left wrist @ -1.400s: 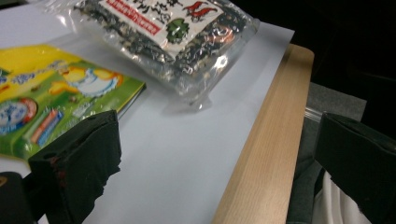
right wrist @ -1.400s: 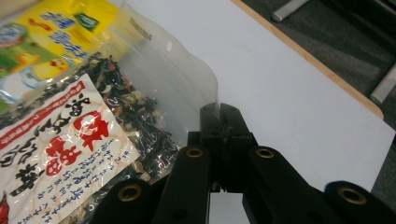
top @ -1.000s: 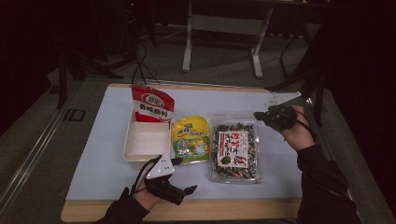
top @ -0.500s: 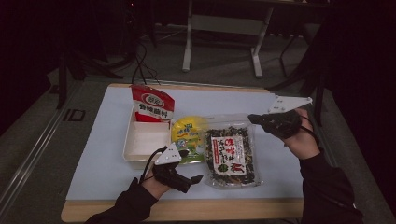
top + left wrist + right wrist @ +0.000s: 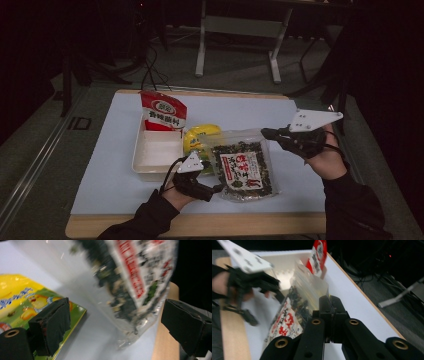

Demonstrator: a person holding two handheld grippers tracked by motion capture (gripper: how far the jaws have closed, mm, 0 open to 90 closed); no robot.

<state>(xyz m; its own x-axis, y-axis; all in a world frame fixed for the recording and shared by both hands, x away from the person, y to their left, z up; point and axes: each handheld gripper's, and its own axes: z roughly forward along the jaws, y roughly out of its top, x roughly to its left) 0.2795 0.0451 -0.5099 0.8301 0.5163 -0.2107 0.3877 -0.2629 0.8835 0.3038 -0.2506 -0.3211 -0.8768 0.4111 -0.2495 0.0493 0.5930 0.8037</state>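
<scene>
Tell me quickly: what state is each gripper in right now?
Left gripper: open, jaws just closing slightly, straddling the seaweed snack bag's lower corner.
Right gripper: shut on the bag's top edge, lifting it.

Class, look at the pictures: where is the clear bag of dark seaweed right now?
In the high view, the seaweed bag lies right of centre on the table, overlapping the yellow packet beside the white tray, its near end between the open left gripper jaws.

1. My left gripper [image 5: 216, 188] sits low at the near edge, forearm coming in from the near side, jaws spread wide and just now closing slightly.
2. My right gripper [image 5: 267, 133] is raised at the right, pointing left, jaws pressed together.
</scene>
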